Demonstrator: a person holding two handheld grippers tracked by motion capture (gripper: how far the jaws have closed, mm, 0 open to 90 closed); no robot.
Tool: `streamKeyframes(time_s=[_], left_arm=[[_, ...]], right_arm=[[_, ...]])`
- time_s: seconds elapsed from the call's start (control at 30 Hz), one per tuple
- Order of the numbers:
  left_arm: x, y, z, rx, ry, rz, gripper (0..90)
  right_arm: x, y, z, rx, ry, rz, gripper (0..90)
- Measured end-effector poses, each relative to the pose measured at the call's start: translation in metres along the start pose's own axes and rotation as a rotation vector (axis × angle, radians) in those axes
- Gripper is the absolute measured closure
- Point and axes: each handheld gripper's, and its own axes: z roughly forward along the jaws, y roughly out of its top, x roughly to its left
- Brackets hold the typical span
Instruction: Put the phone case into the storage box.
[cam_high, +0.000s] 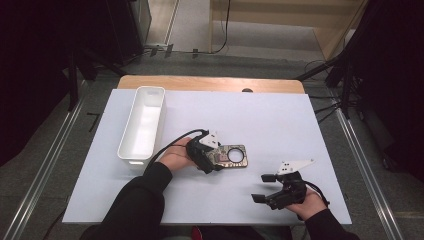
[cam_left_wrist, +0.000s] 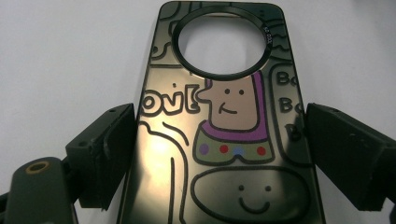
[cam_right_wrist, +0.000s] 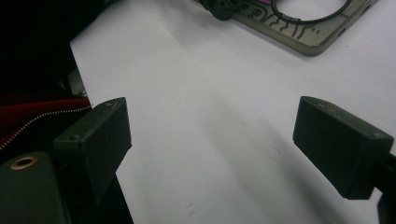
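Right of the white bin (cam_high: 142, 122), a cartoon-printed phone case (cam_left_wrist: 224, 140) is lain flat and clasped across its sides by the left gripper (cam_high: 216, 161), while nearer the table edge the right gripper (cam_high: 263, 188) is held level, jaws spread.

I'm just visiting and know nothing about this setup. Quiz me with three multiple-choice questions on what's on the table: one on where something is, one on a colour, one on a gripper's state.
1. Where does the white bin stand on the table?
A. far left
B. far right
C. near edge, middle

2. What colour frames the cartoon face on the phone case?
A. orange
B. purple
C. green

3. How does the right gripper stand?
A. shut on the case
B. shut on nothing
C. open, with nothing between its jaws

Answers:
1 A: in the high view the bin lies along the white sheet's left side.
2 B: the left gripper view shows a purple band around the face.
3 C: the right gripper view shows bare sheet between wide jaws.
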Motion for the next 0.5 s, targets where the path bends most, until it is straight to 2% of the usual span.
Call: streamKeyframes(time_s=[0.2, 0.5], left_arm=[[0.0004, 0.0006, -0.0009, 0.007, -0.004, -0.007, 11.5], [0.0025, 0.0014, -0.0036, 0.003, -0.022, -0.059, 11.6]], right_arm=[[0.0000, 0.0000, -0.0001, -0.001, 0.001, 0.000, 10.3], [-0.0001, 0.0002, 0.0001, -0.001, 0.001, -0.003, 10.3]])
